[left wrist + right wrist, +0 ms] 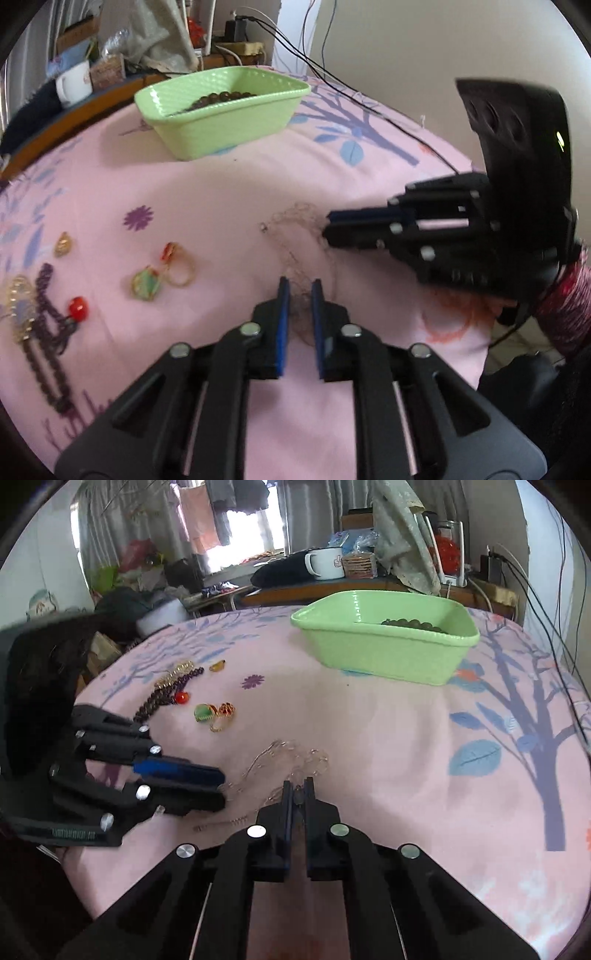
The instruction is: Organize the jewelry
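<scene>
Green basket (384, 653): blue leaf print (474, 757) right-wrist view only.

The left gripper (300, 290) tilts downward, its blue-padded jaws a narrow gap apart. The right gripper (299, 788) also slants down with jaws closed together. Their tips sit near each other, angled inward.

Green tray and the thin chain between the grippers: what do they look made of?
The pale green rectangular tray looks like moulded plastic: uniform colour, soft sheen, woven-pattern embossing on its walls. The thin pale tangled chain looks like fine metal links, silvery or rose-toned; too thin and blurred to be sure.
</scene>
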The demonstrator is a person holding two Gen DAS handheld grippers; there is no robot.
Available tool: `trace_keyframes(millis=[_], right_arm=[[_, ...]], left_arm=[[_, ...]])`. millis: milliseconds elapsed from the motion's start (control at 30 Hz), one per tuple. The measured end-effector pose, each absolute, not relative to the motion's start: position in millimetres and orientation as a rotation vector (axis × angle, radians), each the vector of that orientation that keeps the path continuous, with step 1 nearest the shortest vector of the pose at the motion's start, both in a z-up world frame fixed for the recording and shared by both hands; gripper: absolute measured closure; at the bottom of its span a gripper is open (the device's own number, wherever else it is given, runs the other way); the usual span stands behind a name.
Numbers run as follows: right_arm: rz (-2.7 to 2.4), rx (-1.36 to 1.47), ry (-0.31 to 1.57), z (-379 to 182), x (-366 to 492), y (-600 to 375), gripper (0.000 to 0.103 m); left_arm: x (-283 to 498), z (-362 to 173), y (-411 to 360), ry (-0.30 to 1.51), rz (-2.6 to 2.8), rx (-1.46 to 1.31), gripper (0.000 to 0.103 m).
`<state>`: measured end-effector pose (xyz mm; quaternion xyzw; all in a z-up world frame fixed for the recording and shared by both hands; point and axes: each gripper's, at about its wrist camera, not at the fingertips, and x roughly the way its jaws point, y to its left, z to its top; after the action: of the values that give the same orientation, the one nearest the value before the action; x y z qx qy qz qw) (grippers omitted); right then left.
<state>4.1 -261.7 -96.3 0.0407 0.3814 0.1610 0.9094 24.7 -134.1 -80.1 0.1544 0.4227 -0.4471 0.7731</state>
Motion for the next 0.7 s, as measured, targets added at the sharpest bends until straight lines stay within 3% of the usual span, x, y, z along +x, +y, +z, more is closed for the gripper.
trace_keyframes(millis=[33,100,300,333,367,433,500,533,633,700], right_arm=[[0.332,0.097,0.789,-95.8,5.6,-261.4,0.103],[0.317,0.1,0.789,-93.7,3.3,-262.5,0.103],[0.278,0.011,0.768,-87.4,-10.3,-269.2,0.102],[0.274,0.002,0.774,-88.5,-10.5,-270.8,0.095],[0.273,-0.008,0.785,-90.2,-11.3,-272.1,0.084],[0.287,-0.047,0.781,-91.2,-13.7,-269.0,0.08],[0.285,-0.098,0.783,-91.7,-10.3,-260.6,0.079],[0.286,-0.122,0.785,-91.8,-6.6,-256.3,0.079],[0.312,-0.132,0.81,-89.2,9.8,-247.8,0.079],[0.323,-0.143,0.815,-90.3,20.4,-240.8,0.091]], left_arm=[[25.2,-79.3,-135.1,0.921,-0.971,0.337,0.071],[25.3,-73.8,-137.9,0.911,-0.975,0.319,0.043],[29.4,-73.5,-150.0,0.908,-0.953,0.322,0.037],[29.2,-77.6,-153.5,0.911,-0.944,0.345,0.037],[26.5,-79.8,-156.0,0.885,-0.937,0.37,0.039],[21.6,-82.3,-160.2,0.833,-0.896,0.442,0.059],[24.6,-82.0,-159.0,0.81,-0.874,0.461,0.09],[32.3,-81.3,-155.1,0.83,-0.86,0.426,0.095],[57.0,-80.1,-137.6,0.923,-0.885,0.262,0.095],[67.6,-80.3,-127.7,0.954,-0.898,0.179,0.095]])
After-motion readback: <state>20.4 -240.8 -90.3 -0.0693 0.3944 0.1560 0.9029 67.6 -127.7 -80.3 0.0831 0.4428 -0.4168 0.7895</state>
